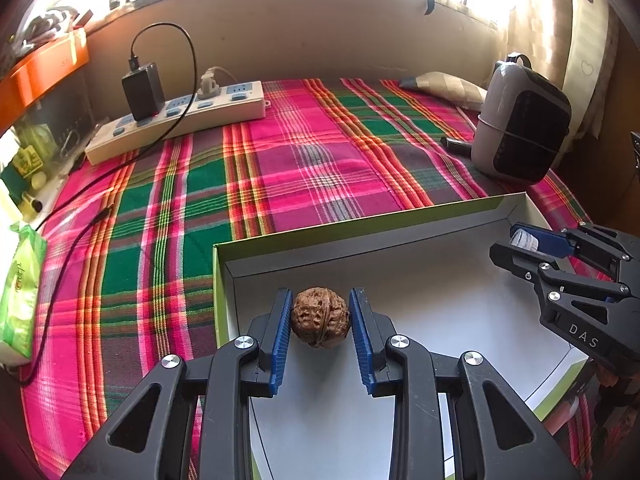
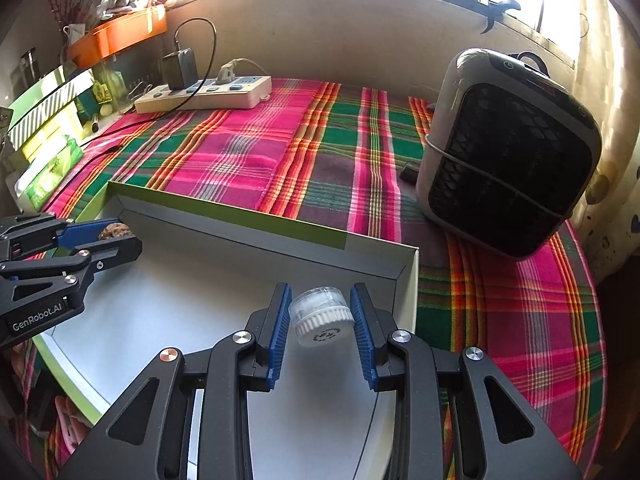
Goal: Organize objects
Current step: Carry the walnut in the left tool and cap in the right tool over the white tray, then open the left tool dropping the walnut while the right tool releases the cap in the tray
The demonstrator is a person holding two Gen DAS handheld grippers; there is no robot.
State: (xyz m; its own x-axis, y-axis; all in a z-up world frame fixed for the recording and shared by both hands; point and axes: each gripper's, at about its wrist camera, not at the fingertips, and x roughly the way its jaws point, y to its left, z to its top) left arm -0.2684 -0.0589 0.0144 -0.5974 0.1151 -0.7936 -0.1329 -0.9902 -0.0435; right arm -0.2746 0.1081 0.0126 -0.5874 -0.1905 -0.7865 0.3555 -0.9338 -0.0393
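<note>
- Jaws of the left gripper [image 1: 320,320] are clamped on a brown walnut [image 1: 320,317], blue pads touching both its sides.
- Jaws of the right gripper [image 2: 322,318] are clamped on a small clear jar [image 2: 322,316] with a white ribbed cap.
- Both things hang over the shallow white box [image 1: 400,220] with green edges.
- That box sits on a plaid cloth [image 1: 280,168], near a grey heater [image 2: 508,156] and power strip [image 1: 180,120].
</note>
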